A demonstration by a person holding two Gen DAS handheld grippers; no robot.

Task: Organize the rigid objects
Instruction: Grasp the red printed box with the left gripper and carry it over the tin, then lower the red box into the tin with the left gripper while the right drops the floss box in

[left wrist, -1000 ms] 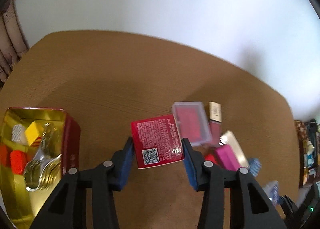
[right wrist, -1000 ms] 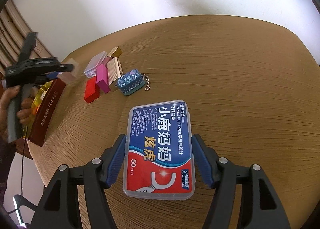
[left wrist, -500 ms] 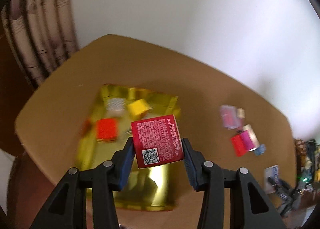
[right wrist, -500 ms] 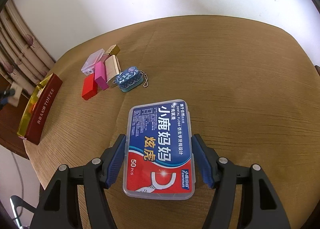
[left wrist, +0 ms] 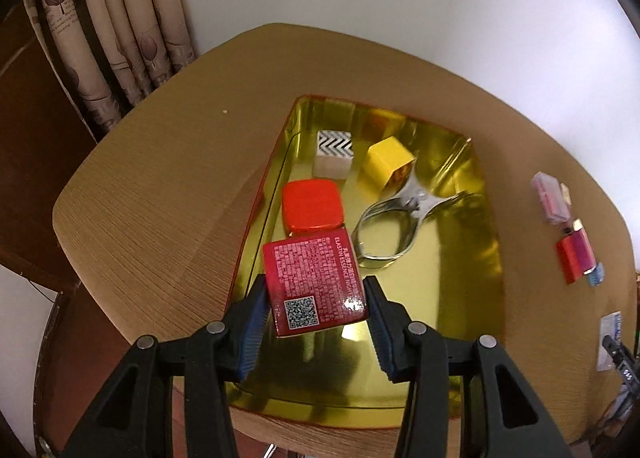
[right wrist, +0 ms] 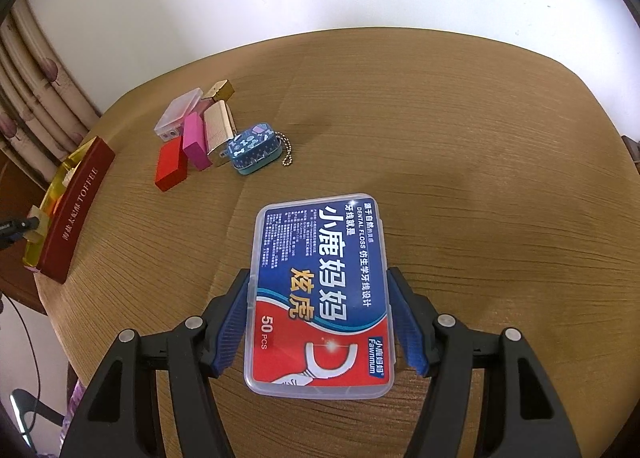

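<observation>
My left gripper (left wrist: 316,312) is shut on a red box (left wrist: 316,286) with white print and a QR code, held above the near left part of an open gold tin (left wrist: 460,298). In the tin lie a red square case (left wrist: 313,204), a yellow cube (left wrist: 389,162), a zigzag-patterned block (left wrist: 334,152) and metal clippers (left wrist: 400,218). My right gripper (right wrist: 320,326) is shut on a clear dental floss box (right wrist: 322,298) with a blue and red label, just above the wooden table (right wrist: 460,138).
A cluster of small items sits on the table: a red block (right wrist: 171,168), pink block (right wrist: 195,140), silver comb (right wrist: 218,130), clear case (right wrist: 178,114), gold-capped item (right wrist: 222,89) and blue tin (right wrist: 253,148). The tin's red side (right wrist: 76,214) is far left. Curtains (left wrist: 120,30) hang behind.
My left gripper has carried the red box from near the cluster to over the gold tin. My right gripper with the floss box has stayed nearly still.
</observation>
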